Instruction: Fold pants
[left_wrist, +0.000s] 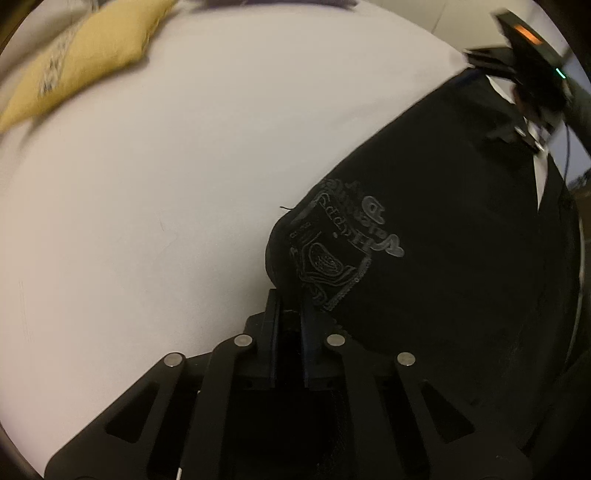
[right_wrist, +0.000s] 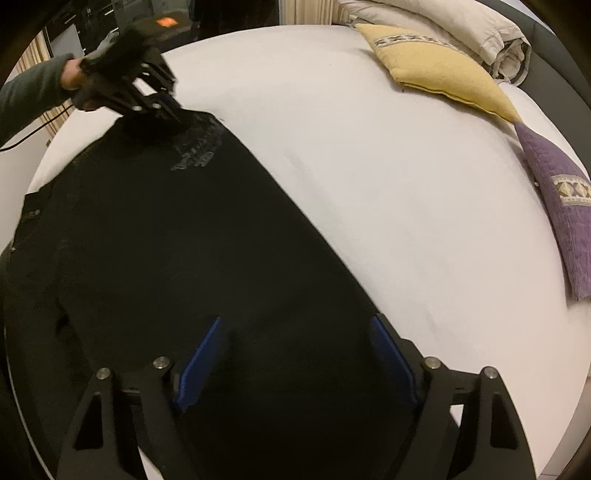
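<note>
Black pants (right_wrist: 177, 251) with a grey printed emblem (left_wrist: 332, 251) lie spread on a white bed (left_wrist: 147, 184). My left gripper (left_wrist: 290, 299) is shut on a corner of the pants next to the emblem; it also shows in the right wrist view (right_wrist: 173, 110), held by a hand. My right gripper (right_wrist: 295, 325) is open, its blue pads (right_wrist: 199, 354) wide apart over the near end of the pants. It also shows at the far right of the left wrist view (left_wrist: 532, 74), by the pants' far end.
A yellow cushion (right_wrist: 439, 77) and a purple cushion (right_wrist: 557, 206) lie at the bed's far side, with a rolled pale duvet (right_wrist: 461, 26) behind them. White sheet lies between the pants and the cushions. The bed edge is at the left (right_wrist: 40, 162).
</note>
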